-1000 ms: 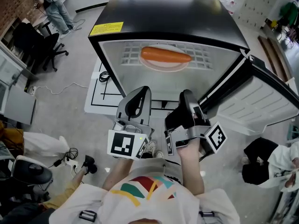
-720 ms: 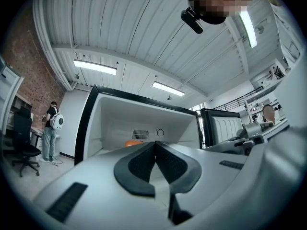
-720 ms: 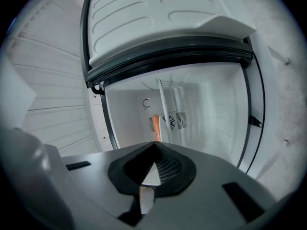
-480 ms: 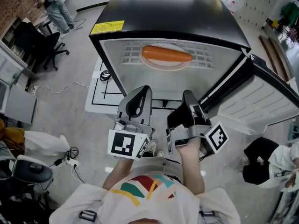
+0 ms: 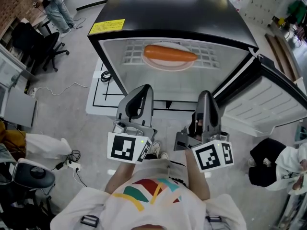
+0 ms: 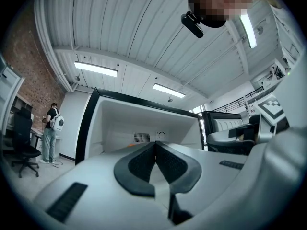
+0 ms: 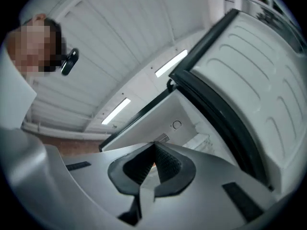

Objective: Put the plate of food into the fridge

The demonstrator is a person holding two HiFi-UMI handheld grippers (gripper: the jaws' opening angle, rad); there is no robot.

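Note:
A white plate with a long orange sausage on it rests on the wire shelf inside the open black fridge. Both grippers hang in front of the fridge opening, below the plate and apart from it. My left gripper is shut with nothing between its jaws; in the left gripper view its tips meet, pointing at the fridge interior. My right gripper is shut and empty too, its tips together, aimed between the fridge interior and the door.
The fridge door stands swung open at the right. A white mat with black lines lies on the floor left of the fridge. An office chair and a standing person are at the far left. Bags lie on the floor at the right.
My right gripper has turned upright and shifted right, its marker cube now facing the camera, and its jaws have closed. The left gripper and the plate have barely moved.

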